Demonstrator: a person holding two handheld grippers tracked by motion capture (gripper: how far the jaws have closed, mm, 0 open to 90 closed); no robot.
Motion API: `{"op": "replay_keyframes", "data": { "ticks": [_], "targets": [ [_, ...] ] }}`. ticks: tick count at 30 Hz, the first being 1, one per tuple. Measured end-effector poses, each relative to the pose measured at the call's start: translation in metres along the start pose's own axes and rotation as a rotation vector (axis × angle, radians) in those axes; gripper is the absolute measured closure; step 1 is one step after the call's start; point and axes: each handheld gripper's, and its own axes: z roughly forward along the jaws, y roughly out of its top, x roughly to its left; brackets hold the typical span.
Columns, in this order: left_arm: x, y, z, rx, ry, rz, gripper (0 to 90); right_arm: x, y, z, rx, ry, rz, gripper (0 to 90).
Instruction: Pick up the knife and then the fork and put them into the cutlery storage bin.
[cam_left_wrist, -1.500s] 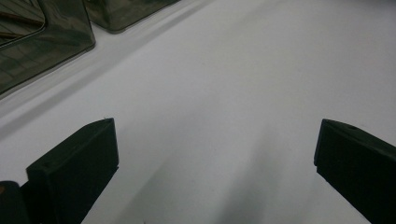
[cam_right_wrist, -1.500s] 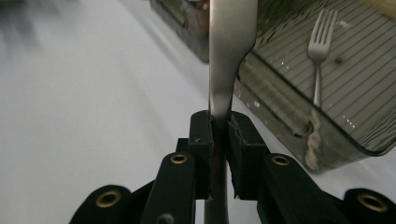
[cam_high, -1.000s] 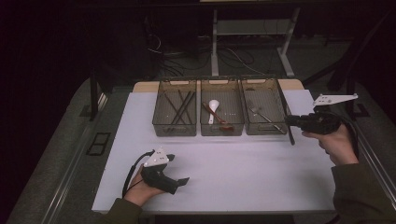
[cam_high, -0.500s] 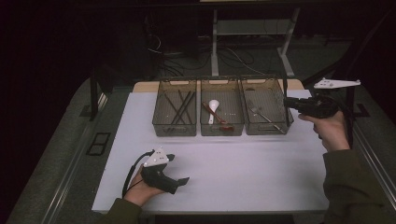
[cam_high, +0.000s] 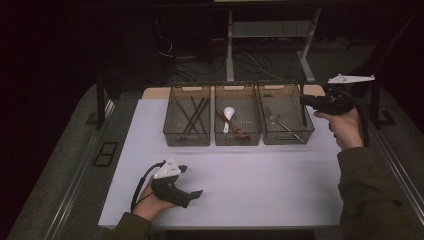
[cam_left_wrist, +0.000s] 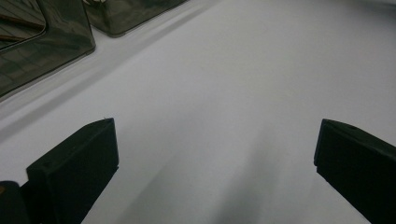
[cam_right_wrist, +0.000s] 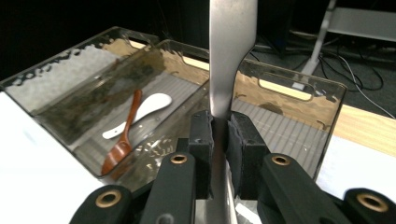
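Though clamped in right tool (cam_right_wrist: 219, 135), utensil (cam_right_wrist: 231, 51) (metal) runs off-frame.

white spoon (cam_high: 228, 115) and wooden spoon (cam_high: 234, 127) in the middle bin (cam_high: 237, 138); dark sticks (cam_high: 192, 115) in the left bin (cam_high: 187, 139)

no legible text or labels

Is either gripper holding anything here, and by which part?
The right gripper clamps a metal utensil at the narrow neck of its handle. The left gripper holds nothing, its jaws wide open.
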Motion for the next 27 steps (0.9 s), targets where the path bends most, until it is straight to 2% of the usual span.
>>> {"op": "replay_keyframes", "data": {
  "ticks": [13,27],
  "targets": [
    [0.000,0.000,0.000,0.001,0.001,0.001,0.0,-0.015,-0.008,0.023,0.107,-0.042,0.014,79.5],
    [0.000,0.000,0.000,0.002,0.000,0.002,0.0,-0.021,-0.018,0.047,0.264,-0.056,0.019,79.5]
  ]
}}
